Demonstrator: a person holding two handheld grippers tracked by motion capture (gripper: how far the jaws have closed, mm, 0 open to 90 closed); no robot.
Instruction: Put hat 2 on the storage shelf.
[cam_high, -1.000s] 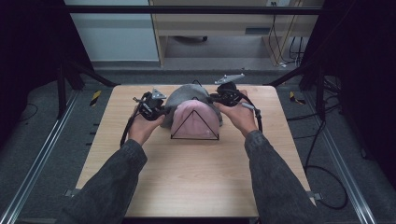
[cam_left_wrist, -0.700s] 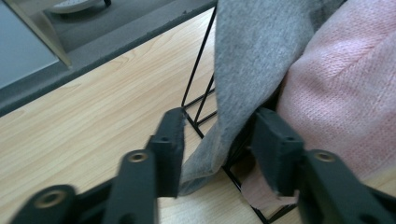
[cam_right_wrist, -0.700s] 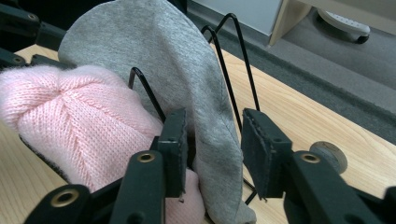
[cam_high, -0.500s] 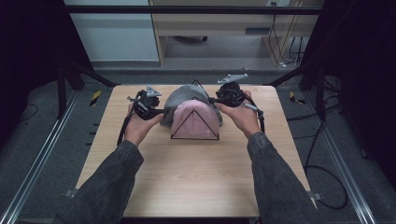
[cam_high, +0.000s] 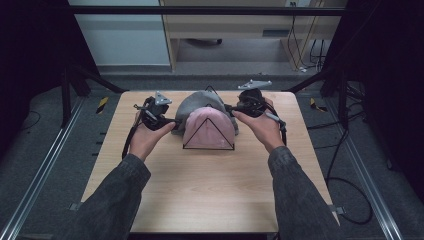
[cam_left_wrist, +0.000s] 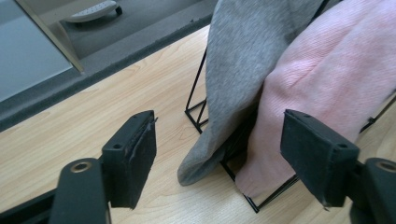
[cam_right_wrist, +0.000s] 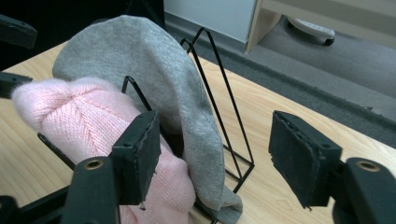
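High view: left tongs (cam_high: 172, 121), right tongs (cam_high: 231, 108) wide, empty

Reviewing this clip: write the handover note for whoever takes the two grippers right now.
Left gripper: jaws have just been opening, nothing pinched; the hats' edges lie ahead of them.
Right gripper: same, jaws just opened, empty.
Grey hat and pink knit hat both hang over the black wire rack mid-table, pink nearer the person, grey behind.
Done: both hats draped and released.
Left: likely only backing the hands away.
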